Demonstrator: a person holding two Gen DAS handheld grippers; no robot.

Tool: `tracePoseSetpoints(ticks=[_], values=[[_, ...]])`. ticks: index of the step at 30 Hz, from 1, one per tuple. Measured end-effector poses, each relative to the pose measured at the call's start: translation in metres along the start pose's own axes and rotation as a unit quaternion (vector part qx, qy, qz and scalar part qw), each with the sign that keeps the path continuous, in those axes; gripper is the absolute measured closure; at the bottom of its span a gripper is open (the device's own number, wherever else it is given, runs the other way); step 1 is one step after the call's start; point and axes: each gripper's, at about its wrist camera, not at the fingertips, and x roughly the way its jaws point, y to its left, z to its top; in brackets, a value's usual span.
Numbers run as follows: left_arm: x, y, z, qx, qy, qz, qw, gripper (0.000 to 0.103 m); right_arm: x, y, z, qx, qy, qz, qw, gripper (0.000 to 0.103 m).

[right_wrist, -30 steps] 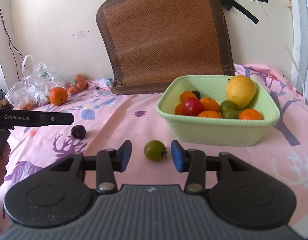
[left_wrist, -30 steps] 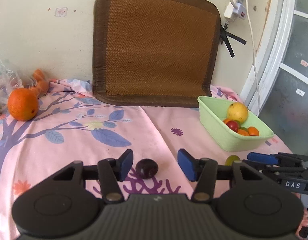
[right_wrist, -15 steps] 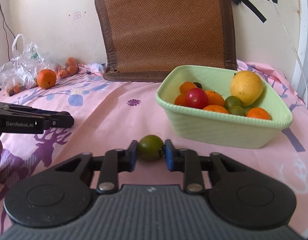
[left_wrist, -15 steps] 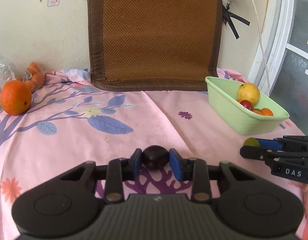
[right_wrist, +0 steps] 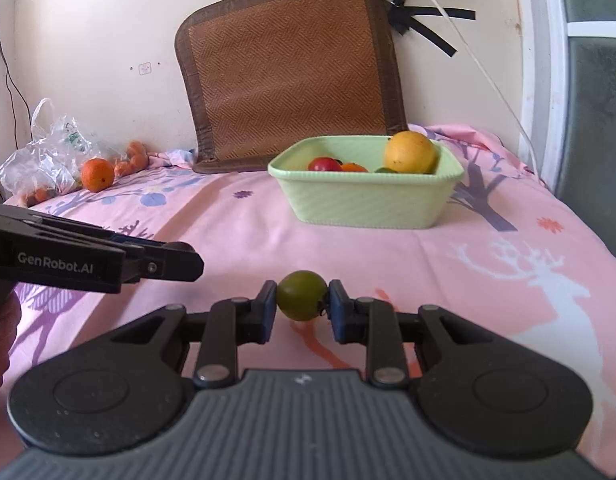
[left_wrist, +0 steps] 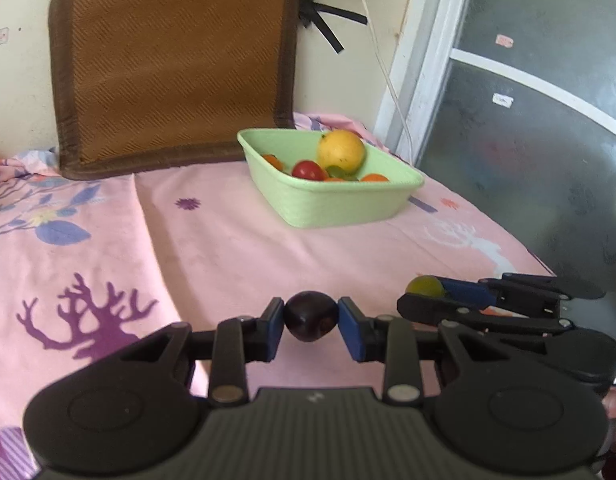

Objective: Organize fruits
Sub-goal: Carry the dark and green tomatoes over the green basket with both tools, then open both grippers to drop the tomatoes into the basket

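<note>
My left gripper [left_wrist: 311, 322] is shut on a dark purple plum [left_wrist: 310, 315] and holds it above the pink cloth. My right gripper [right_wrist: 302, 301] is shut on a green tomato [right_wrist: 302, 295], also lifted; it shows in the left wrist view [left_wrist: 424, 286] at the right. The light green basket [left_wrist: 339, 200] holds a yellow fruit [left_wrist: 341, 151], a red tomato [left_wrist: 308, 170] and several small orange fruits. In the right wrist view the basket [right_wrist: 367, 204] stands ahead, slightly right. The left gripper's arm [right_wrist: 88, 260] crosses at the left.
A brown woven mat [right_wrist: 292, 68] leans on the back wall. An orange [right_wrist: 97, 175] and a plastic bag [right_wrist: 44, 156] with small fruits lie at the far left. A window frame [left_wrist: 423, 80] and white cable [left_wrist: 383, 64] stand at the right.
Both grippers closed on their fruits, the left on the plum and the right on the green tomato, then lifted them off the cloth. The left gripper has turned right toward the basket.
</note>
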Motion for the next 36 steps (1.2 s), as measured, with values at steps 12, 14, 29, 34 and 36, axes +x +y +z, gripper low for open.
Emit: tracePoseSetpoints(ticks=[12,14,29,34,36], values=[[0.014,-0.025,0.002,0.025,0.013,0.001,0.9996,0.073,-0.005,-0.023,0.000,0.052,-0.023,0.037,0.998,0.073],[0.015,-0.023,0.019,0.016,0.006,-0.005,0.9998,0.073,-0.007,-0.033,0.013,0.065,-0.053,0.037,0.996,0.073],[0.117,0.002,0.143,-0.040,-0.009,-0.002,0.9992,0.073,0.085,-0.084,0.083,0.053,-0.063,0.001,0.997,0.073],[0.135,0.003,0.141,-0.029,-0.001,0.012,0.9995,0.073,0.096,-0.085,0.080,0.050,-0.056,0.001,0.997,0.072],[0.137,-0.001,0.139,-0.017,-0.002,0.019,0.9997,0.073,0.097,-0.085,0.081,0.048,-0.058,0.002,0.997,0.072]])
